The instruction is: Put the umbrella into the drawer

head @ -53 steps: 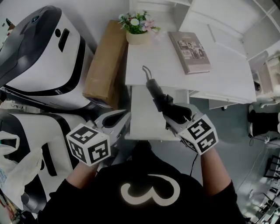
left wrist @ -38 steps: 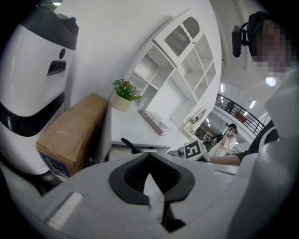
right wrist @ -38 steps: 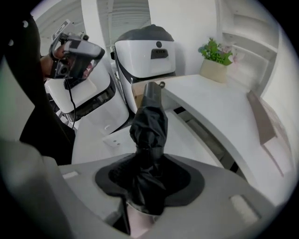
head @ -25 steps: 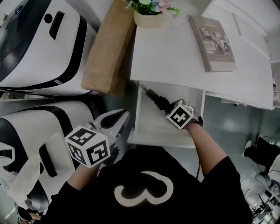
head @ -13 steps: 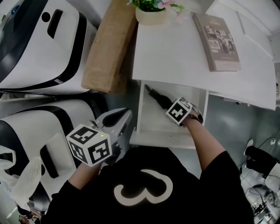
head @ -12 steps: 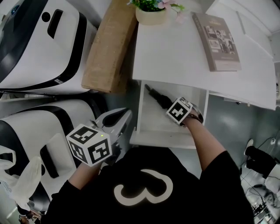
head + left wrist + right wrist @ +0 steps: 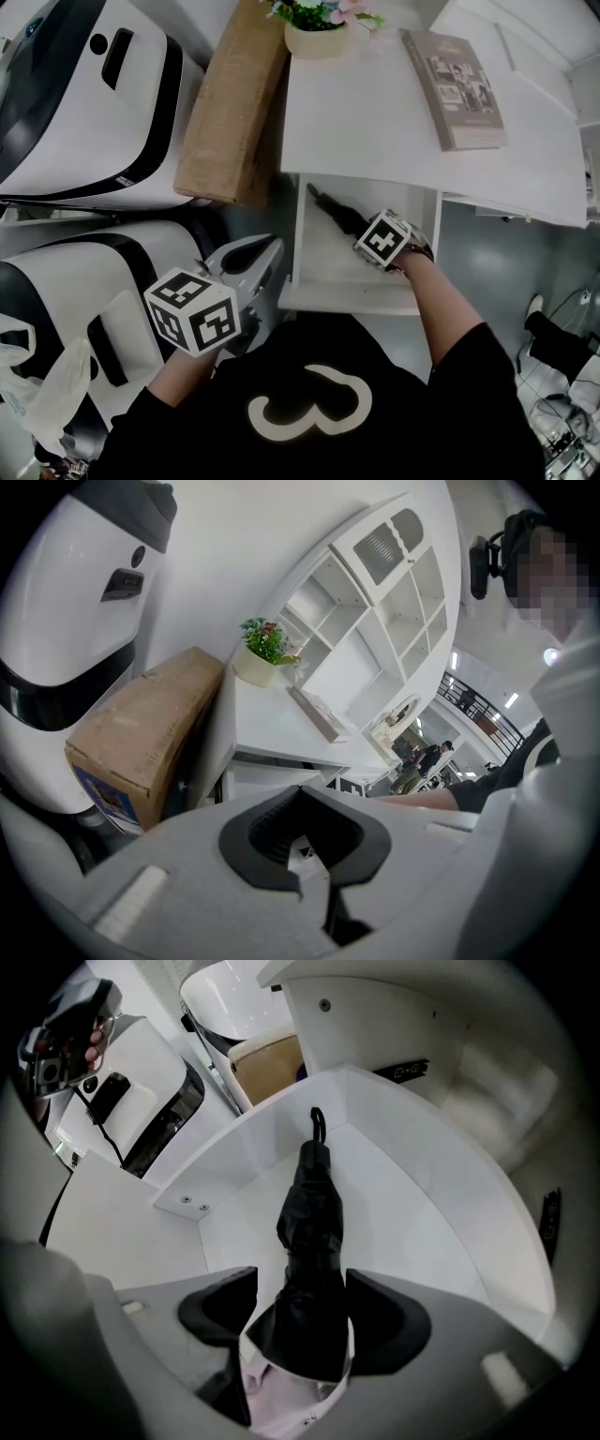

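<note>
The black folded umbrella (image 7: 330, 206) lies in the open white drawer (image 7: 342, 298) under the desk, handle loop toward the back. My right gripper (image 7: 364, 227) points steeply down into the drawer over the umbrella's near end. In the right gripper view the umbrella (image 7: 309, 1213) runs away from me across the drawer floor (image 7: 422, 1213). The right gripper (image 7: 300, 1309) is opening: the umbrella's end sits between the pads, with a gap at the left pad. My left gripper (image 7: 249, 266) hangs left of the drawer, shut and empty (image 7: 305, 832).
The white desk top (image 7: 375, 122) carries a book (image 7: 453, 89) and a potted plant (image 7: 319, 33). A cardboard box (image 7: 230, 103) leans at the desk's left. Large white-and-black machines (image 7: 84, 94) fill the left side. A plastic bag (image 7: 47, 384) lies bottom left.
The right gripper has carried the umbrella from desk height down into the drawer and sunk a little further. Its jaws have spread off the umbrella. The left gripper has stayed put.
</note>
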Demonstrator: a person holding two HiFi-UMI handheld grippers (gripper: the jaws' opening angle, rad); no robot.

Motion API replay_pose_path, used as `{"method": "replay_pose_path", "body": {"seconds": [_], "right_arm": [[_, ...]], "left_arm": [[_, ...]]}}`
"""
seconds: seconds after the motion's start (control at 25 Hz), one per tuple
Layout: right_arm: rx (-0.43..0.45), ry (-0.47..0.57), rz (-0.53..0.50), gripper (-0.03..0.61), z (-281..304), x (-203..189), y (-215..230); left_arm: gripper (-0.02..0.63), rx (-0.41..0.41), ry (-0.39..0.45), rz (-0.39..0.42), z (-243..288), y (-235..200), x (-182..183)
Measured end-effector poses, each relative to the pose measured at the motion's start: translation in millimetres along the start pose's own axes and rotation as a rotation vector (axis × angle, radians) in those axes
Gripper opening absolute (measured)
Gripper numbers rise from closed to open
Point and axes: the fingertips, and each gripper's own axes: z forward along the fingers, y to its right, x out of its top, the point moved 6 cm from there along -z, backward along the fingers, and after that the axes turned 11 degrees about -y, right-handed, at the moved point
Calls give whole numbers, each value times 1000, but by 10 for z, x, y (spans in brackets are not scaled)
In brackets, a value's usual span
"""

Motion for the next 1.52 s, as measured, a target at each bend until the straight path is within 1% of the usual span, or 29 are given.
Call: {"method": "replay_pose_path", "body": {"seconds": [0.08, 0.2, 0.36, 0.52, 0.56, 0.68, 0.76, 0.8, 0.88, 0.92, 0.96, 1.0, 1.08, 1.28, 1.4, 1.52], "right_arm": [[-13, 37, 11, 303, -106, -20, -21], [-42, 128, 45, 304, -368, -58, -50], [-98, 291, 100, 303, -858, -171, -126], [-161, 490, 149, 291, -1523, -344, -432], [-172, 547, 157, 273, -1700, -393, -540], [-191, 715, 166, 175, -2188, -539, -895], [-204, 833, 177, 144, -2484, -632, -1130], [-208, 894, 186, 115, -2623, -681, -1247], [-215, 1006, 200, 77, -2871, -778, -1499], [-222, 1056, 197, 55, -2983, -823, -1641], [-233, 1102, 184, 20, -3090, -867, -1789], [-247, 1144, 166, 3, -3193, -909, -1931], [-264, 1210, 138, 3, -3362, -992, -2176], [-236, 1320, 140, 3, -3513, -1147, -2574], [-240, 1380, 178, 3, -3543, -1237, -2677], [-216, 1428, 228, 3, -3564, -1327, -2727]], "left_arm": [[9, -6, 16, 5, -50, 7, 26], [9, -13, 41, 18, -164, 24, 65], [9, -37, 60, 54, -316, 143, 63], [9, -78, 78, 102, -482, 337, 43], [9, -89, 83, 115, -518, 394, 39], [9, -125, 92, 167, -626, 597, 24], [9, -148, 101, 213, -716, 751, 18], [9, -158, 108, 238, -764, 830, 17], [9, -179, 121, 284, -861, 983, 8], [9, -190, 126, 305, -911, 1055, 0], [9, -203, 131, 325, -963, 1126, -5], [9, -217, 137, 345, -1015, 1196, -3], [9, -248, 151, 381, -1118, 1340, 8], [9, -296, 179, 460, -1364, 1651, -13], [9, -305, 189, 498, -1456, 1778, -49], [9, -316, 191, 522, -1498, 1846, -97]]}}
